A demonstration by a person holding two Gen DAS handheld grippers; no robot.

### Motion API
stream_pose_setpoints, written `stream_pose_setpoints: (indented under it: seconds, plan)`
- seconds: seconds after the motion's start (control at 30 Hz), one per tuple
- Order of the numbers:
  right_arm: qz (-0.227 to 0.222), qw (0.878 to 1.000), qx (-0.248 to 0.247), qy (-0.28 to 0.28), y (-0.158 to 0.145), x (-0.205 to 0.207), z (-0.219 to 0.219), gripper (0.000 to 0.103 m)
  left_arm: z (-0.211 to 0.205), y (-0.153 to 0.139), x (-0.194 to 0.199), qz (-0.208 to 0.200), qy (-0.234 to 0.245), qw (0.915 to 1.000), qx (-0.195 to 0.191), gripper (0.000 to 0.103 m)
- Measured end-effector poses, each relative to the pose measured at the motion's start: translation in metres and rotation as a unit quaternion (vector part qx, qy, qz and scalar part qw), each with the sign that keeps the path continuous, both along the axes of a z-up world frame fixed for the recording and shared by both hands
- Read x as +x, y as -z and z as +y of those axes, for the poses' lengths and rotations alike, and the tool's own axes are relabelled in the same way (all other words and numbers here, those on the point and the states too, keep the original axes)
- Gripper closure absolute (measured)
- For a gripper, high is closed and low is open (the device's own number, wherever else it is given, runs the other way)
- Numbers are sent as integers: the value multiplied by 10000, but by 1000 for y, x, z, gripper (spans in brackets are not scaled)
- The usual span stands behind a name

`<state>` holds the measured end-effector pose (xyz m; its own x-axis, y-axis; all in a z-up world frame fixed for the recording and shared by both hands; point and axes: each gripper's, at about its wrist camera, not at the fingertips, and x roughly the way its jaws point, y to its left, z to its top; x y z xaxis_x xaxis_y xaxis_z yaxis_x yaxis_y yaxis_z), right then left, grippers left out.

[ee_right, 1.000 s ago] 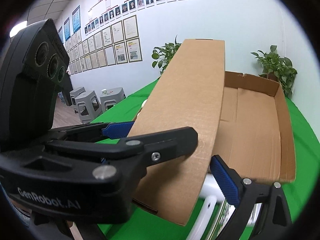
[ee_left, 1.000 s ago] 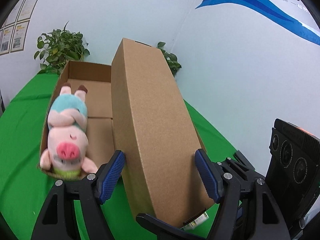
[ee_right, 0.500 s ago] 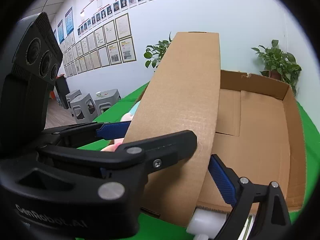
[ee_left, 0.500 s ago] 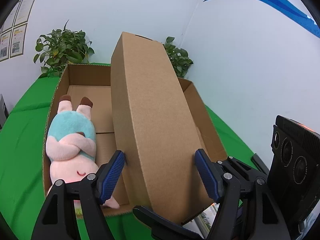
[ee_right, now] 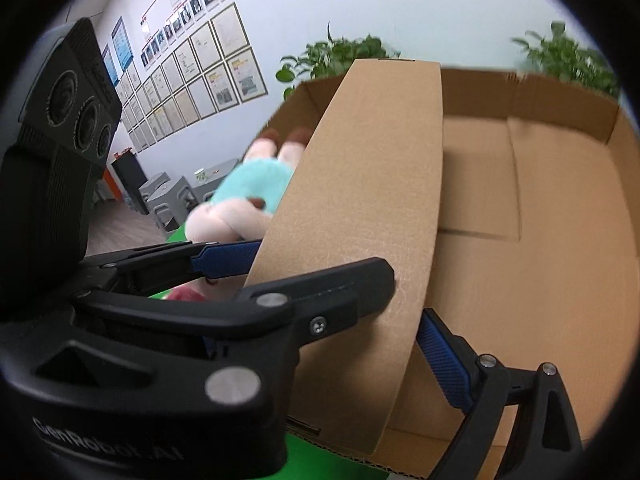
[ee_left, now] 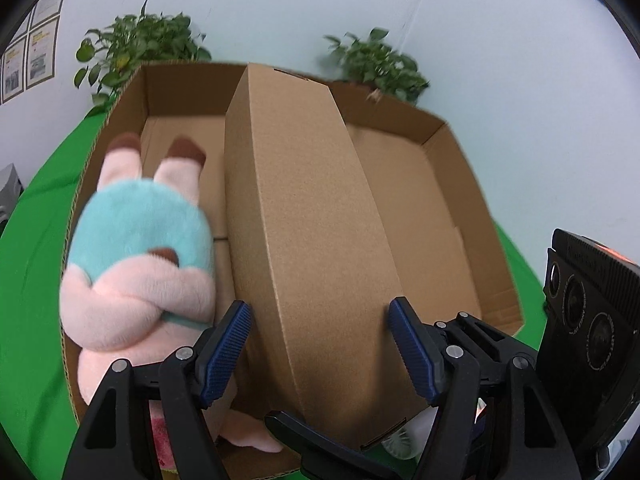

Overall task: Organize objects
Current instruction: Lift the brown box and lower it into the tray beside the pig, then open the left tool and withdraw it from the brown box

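Observation:
A long closed cardboard box (ee_left: 304, 216) is held lengthwise over a large open cardboard tray box (ee_left: 452, 216). My left gripper (ee_left: 320, 344) is shut on the near end of the long box, its blue pads on both sides. A plush pig (ee_left: 140, 264) in a teal shirt lies in the tray's left part. In the right wrist view the long box (ee_right: 360, 200) is in front, the tray (ee_right: 560, 240) behind it, the pig (ee_right: 244, 200) to the left. My right gripper (ee_right: 332, 300) is shut on the same near end; the left gripper's black finger (ee_right: 320, 300) crosses the view.
A green cloth (ee_left: 28, 260) covers the table. Potted plants (ee_left: 136, 44) stand behind the tray against the white wall. Something white (ee_left: 400, 440) lies under the long box's near end. Framed papers (ee_right: 192, 80) and grey stools (ee_right: 172, 196) are off to the left.
Both grippers have carried the long box forward and down over the tray. The tray and pig now appear larger and closer, and more of the tray's right part shows.

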<state>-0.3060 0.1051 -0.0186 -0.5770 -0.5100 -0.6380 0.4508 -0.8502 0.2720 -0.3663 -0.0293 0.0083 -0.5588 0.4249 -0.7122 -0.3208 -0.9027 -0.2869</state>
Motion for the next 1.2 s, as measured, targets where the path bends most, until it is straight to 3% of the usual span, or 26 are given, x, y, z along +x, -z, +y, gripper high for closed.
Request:
stream_pose_setpoints:
  seconds: [0.3, 0.63, 0.8, 0.97, 1.17, 1.2]
  plan:
    - [-425, 9991, -24, 24, 12, 9, 9, 10, 6, 17, 3, -230, 28, 9994, -256, 44]
    - [-476, 9986, -24, -226, 11, 13, 8, 8, 7, 6, 24, -9, -244, 9973, -695, 45]
    - [-247, 9996, 74, -94, 2, 25, 10, 7, -7, -6, 51, 178, -379, 9966, -703, 42]
    - [45, 9979, 432, 478, -2, 51, 25, 5, -23, -13, 91, 544, -489, 9952, -655, 41]
    - [626, 9901, 1061, 679, -16, 90, 27, 1, -27, -30, 139, 1452, -818, 9830, -766, 22]
    - [724, 9881, 1160, 710, -19, 96, 25, 1, -27, -33, 144, 1544, -851, 9814, -759, 14]
